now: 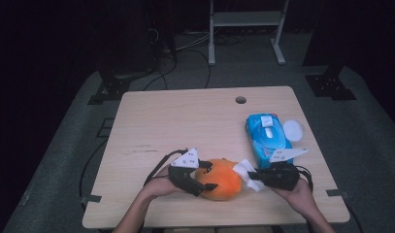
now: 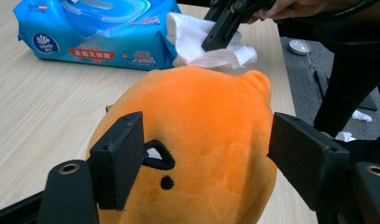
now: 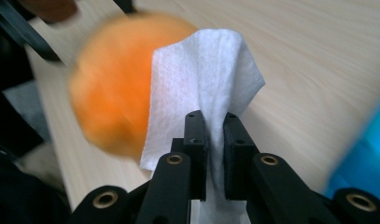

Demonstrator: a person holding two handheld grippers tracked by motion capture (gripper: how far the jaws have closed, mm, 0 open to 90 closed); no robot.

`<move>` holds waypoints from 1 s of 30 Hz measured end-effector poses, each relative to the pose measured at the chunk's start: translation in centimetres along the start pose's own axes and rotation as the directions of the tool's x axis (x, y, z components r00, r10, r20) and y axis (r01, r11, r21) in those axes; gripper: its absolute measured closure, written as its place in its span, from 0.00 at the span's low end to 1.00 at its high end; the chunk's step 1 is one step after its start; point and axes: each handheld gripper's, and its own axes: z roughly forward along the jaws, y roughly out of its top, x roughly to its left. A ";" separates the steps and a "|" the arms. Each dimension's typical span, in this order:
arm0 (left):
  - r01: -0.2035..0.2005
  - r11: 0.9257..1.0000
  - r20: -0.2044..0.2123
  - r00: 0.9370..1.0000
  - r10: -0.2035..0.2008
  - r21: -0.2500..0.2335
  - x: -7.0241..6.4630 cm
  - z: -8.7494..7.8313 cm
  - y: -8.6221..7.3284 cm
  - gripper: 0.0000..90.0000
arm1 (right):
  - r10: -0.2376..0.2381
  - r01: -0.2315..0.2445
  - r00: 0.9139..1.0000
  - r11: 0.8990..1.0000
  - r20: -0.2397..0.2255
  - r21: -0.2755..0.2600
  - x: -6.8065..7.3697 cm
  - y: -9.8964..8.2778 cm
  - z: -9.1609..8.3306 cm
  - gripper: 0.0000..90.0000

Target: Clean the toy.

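Pads of the right gripper (image 3: 211, 140) pinch a white crumpled wet wipe (image 3: 201, 79), its free end fanning beyond the tips onto the round orange plush toy (image 1: 219, 178). That toy sits between the left gripper's (image 2: 206, 154) spread pads, which flank its sides; whether they press it I cannot tell. Beyond the right gripper lies a blue soft wipes pack (image 2: 99, 32); its label is too small to read. Bare wooden table (image 1: 185, 116) stretches farther out, with the near edge close behind both hands.

Blue wet-wipe pack (image 1: 269, 137) near right table (image 1: 185, 116) edge; round white lid (image 1: 293, 129) beside it.
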 end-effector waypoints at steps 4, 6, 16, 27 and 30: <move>0.006 1.000 0.005 1.000 -0.006 0.003 0.0 0.0 0.1 0.29 | 0.003 -0.005 0.999 0.999 0.043 0.040 -0.7 -1.7 -1.1 0.91; 0.008 1.000 0.006 1.000 -0.008 0.004 0.0 -0.1 0.1 0.29 | 0.001 -0.004 0.998 0.999 0.055 0.050 -1.0 -2.3 -1.7 0.91; 0.007 1.000 0.003 1.000 -0.007 0.008 0.0 -0.1 0.1 0.29 | 0.010 -0.024 0.991 0.995 0.135 0.100 -2.5 -4.8 -3.6 0.82; -0.012 1.000 -0.001 1.000 0.012 0.012 -0.1 -0.6 0.6 0.28 | 0.000 -0.009 0.993 0.997 0.118 0.078 -2.2 -4.9 -3.8 0.63; -0.014 1.000 -0.003 1.000 0.014 0.011 -0.2 -0.6 0.6 0.27 | -0.024 0.014 0.991 0.997 0.129 0.074 -1.8 -4.7 -3.9 0.58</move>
